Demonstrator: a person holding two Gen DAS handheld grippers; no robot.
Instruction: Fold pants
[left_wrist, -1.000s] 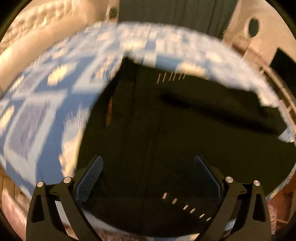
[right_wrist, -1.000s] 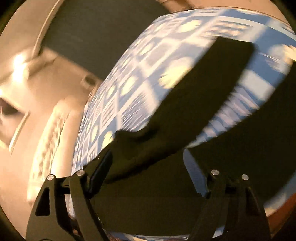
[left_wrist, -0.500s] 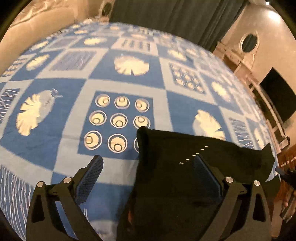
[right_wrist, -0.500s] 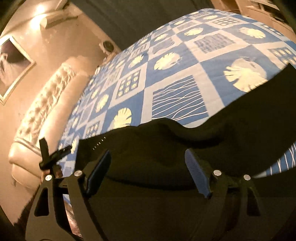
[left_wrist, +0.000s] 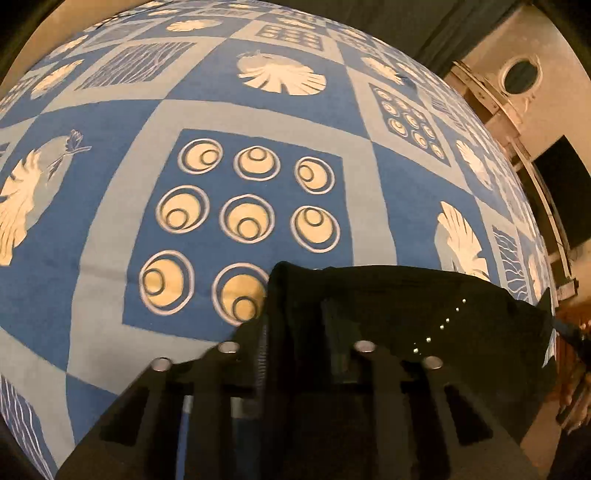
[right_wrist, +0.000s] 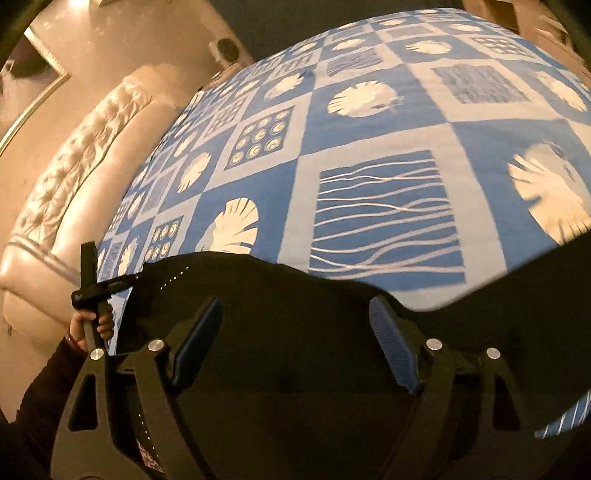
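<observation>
Left wrist view first: your left gripper (left_wrist: 295, 325) has its fingers drawn nearly together on a corner of the dark pants (left_wrist: 406, 306), pinching the fabric's edge where it meets the blue patterned bedspread (left_wrist: 258, 110). You likely hold that corner so the cloth can be lifted cleanly for a fold. The pants lie at the near edge of the bed, spreading right toward your other hand.

Right wrist view: your right gripper (right_wrist: 295, 343) stands with its fingers (right_wrist: 391, 347) wide apart, holding nothing, poised just above the pants (right_wrist: 295, 295) as if ready to take the matching edge. Your left hand (right_wrist: 90, 325) shows at far left. No containers appear in either view.
</observation>
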